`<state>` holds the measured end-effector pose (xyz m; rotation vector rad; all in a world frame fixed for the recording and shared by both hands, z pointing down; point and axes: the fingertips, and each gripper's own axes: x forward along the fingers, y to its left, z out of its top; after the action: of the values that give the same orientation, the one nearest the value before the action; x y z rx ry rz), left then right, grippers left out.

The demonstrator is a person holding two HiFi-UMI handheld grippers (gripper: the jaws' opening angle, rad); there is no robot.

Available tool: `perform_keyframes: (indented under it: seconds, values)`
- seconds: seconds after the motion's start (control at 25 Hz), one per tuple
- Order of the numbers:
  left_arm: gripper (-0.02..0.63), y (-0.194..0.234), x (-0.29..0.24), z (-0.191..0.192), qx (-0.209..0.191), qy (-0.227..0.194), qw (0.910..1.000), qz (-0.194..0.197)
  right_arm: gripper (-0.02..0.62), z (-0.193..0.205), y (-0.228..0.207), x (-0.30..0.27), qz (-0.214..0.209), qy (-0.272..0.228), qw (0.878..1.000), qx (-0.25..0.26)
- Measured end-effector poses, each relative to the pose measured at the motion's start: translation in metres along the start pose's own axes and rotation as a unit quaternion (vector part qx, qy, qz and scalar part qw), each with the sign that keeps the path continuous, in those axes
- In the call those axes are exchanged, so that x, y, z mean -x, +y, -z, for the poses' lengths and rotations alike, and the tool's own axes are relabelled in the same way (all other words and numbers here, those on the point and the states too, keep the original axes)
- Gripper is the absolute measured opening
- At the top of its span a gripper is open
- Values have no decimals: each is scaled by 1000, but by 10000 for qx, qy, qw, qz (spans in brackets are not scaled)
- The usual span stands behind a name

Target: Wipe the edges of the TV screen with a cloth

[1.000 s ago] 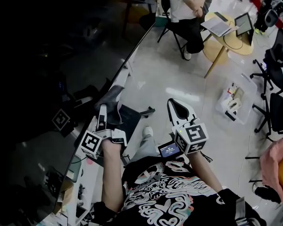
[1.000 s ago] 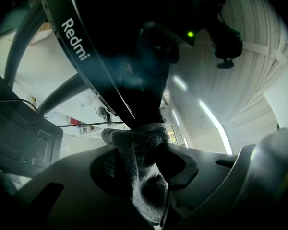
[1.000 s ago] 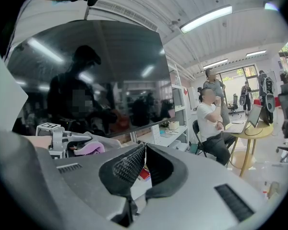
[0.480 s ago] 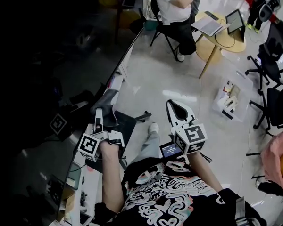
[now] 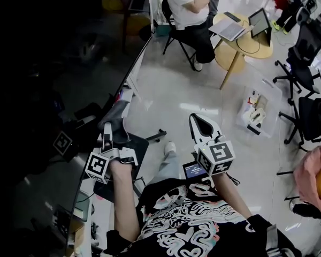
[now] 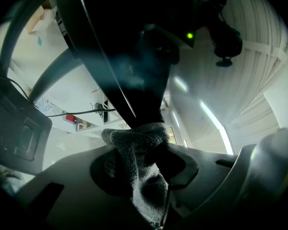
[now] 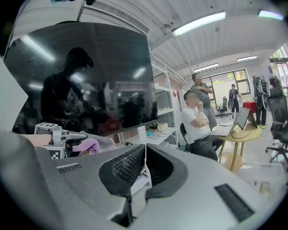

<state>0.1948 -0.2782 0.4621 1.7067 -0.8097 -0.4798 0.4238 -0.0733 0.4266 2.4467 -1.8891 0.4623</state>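
**A:** Which way does the TV screen [image 5: 37, 90] lie from the cloth [image 5: 116, 121]?

**B:** To the left, and hard against it; the left tool [image 5: 108, 137] has the grey cloth bunched between its jaws, and in the left gripper view the cloth's far end meets the screen's dark frame.

**A:** And the long axis of that edge?

**B:** In the head view it runs from near left to far right; so I judge the wipe has to follow that line, either farther away or back toward the person.

**A:** Which hand is nearer?

**B:** The left, clearly; the right tool [image 5: 202, 126] hangs well apart to the right, over the floor [image 5: 171, 90], with its jaws drawn almost together and nothing between them.

**A:** How is the working arm posed?

**B:** The left forearm is stretched forward from the body; the tool points away and a little left into the edge, with its marker cube on the near side; the right forearm also reaches forward, idle as far as I can judge.
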Motion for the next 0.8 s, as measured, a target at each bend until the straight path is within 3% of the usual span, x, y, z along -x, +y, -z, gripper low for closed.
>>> perform_keyframes:
  seconds: [0.32, 0.6, 0.8]
  values:
    - [143, -10, -15, 11, 186, 36, 9998, 79, 30, -5, -22, -15, 58, -5, 10000, -45]
    - [143, -14, -6, 7, 440, 70, 9987, 233, 29, -3, 3, -29, -163, 79, 9998, 111]
    - [143, -24, -39, 19, 428, 135, 9987, 228, 29, -16, -15, -61, -262, 120, 9995, 112]
